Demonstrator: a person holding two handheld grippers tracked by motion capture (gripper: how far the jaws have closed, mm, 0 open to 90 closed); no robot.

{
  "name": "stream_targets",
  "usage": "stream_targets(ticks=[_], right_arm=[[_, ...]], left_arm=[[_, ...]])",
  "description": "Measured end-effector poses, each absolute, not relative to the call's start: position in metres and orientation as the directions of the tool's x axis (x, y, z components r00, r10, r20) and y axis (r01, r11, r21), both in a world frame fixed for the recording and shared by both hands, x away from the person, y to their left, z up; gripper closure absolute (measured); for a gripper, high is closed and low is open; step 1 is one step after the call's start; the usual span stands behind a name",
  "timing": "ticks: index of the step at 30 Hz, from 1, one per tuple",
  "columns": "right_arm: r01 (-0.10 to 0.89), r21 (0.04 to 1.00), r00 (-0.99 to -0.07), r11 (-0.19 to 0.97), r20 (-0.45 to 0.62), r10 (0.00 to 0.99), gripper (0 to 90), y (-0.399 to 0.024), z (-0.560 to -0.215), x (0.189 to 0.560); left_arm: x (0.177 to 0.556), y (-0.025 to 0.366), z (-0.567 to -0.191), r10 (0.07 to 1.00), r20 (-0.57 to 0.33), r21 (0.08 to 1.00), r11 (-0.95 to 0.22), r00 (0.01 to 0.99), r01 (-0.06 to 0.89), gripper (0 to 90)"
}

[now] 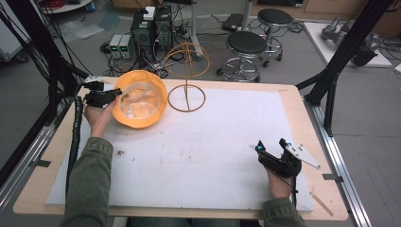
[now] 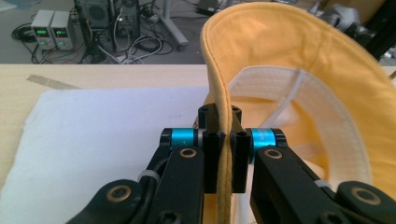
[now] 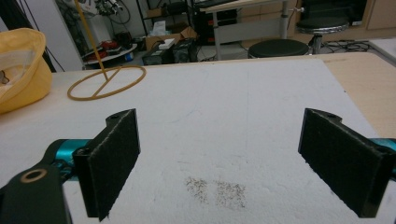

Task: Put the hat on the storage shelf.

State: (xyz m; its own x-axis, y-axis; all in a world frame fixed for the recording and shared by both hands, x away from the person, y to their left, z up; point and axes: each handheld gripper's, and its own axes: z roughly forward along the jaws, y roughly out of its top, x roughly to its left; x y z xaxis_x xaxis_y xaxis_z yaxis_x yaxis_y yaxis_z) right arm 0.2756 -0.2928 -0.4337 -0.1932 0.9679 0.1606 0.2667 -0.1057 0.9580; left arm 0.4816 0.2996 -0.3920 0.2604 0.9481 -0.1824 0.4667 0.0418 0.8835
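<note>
Standing just beside the yellow hat [image 1: 140,99], a wire stand [image 1: 187,75] rises.

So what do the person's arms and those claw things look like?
Both arms wear olive-green sleeves. The left claw is black, with shiny blue bands and brass-coloured rivets on its links. A thick ribbed black cable trails from it. The right claw has two flat black jaws with rough, felt-like faces, blue parts behind them, and a grey three-cornered plate with small dark dots on top.
</note>
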Motion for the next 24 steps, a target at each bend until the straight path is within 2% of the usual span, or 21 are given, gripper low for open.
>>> stream_targets(ticks=[11, 18, 24], right_arm=[[0.262, 0.959, -0.198, -0.105, 0.16, 0.967, 11.5, -0.294, -0.434, 0.276], [0.259, 0.961, -0.196, -0.102, 0.155, 0.968, 11.5, -0.293, -0.433, 0.275], [0.266, 0.957, -0.192, -0.114, 0.169, 0.967, 11.5, -0.294, -0.433, 0.275]], left_arm=[[0.473, 0.306, -0.373, 0.957, -0.203, 0.922, 0.115, 0.209, 0.371, 87.4], [0.465, 0.307, -0.36, 0.967, -0.18, 0.95, 0.123, 0.181, 0.287, 87.4], [0.474, 0.294, -0.331, 0.97, -0.139, 0.956, 0.078, 0.201, 0.283, 87.2]])
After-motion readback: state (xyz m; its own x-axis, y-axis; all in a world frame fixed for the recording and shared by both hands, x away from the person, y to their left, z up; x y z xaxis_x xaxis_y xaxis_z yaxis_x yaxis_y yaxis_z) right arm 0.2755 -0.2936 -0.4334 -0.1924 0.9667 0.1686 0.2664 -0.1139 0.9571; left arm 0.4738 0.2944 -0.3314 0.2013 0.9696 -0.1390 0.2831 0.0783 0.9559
